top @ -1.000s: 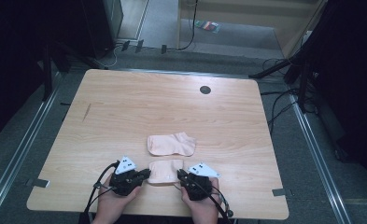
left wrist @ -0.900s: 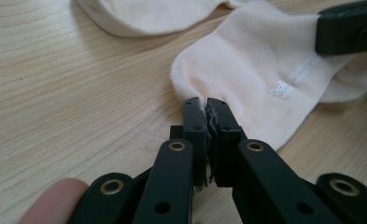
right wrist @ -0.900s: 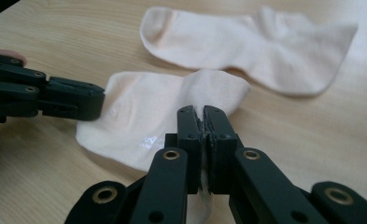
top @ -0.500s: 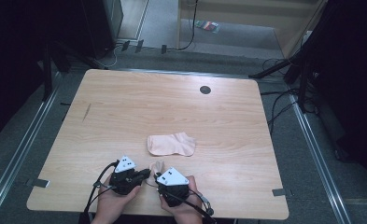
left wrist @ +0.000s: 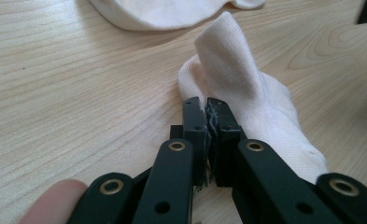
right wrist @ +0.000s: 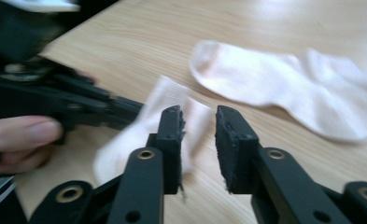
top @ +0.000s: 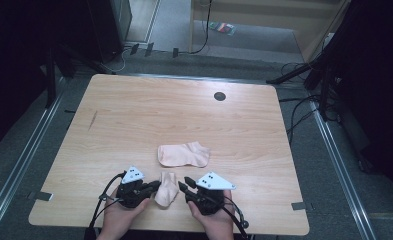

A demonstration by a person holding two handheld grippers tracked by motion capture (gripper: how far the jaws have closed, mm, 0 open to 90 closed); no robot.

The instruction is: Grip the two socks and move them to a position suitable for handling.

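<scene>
The near sock (top: 167,187) lies folded between the two grippers, with its long axis running from the person toward the far edge of the table, a little tilted; one end stands up as a raised flap (left wrist: 228,56) just beyond the left fingertips. The left gripper (left wrist: 208,105) is closed on the edge of this sock, and the cloth is pinched tight between its pads. The right gripper (right wrist: 200,116) has just been opening its jaws; they stand apart with a clear gap, the pads press on nothing, and the sock lies just past and left of the fingertips in the right gripper view. The second sock (top: 184,154) lies flat farther out, beyond both pairs of fingers, with its long axis across the table. The table (top: 134,115) is light wood with a visible grain and has a small dark round hole (top: 219,96) near its far edge. Around it there is grey floor, metal rails and black cables, and the room is dark at both sides. The right gripper view is blurred, so the sock's edges are hard to read there, and the flat sock is cut off at the top of the left gripper view.
</scene>
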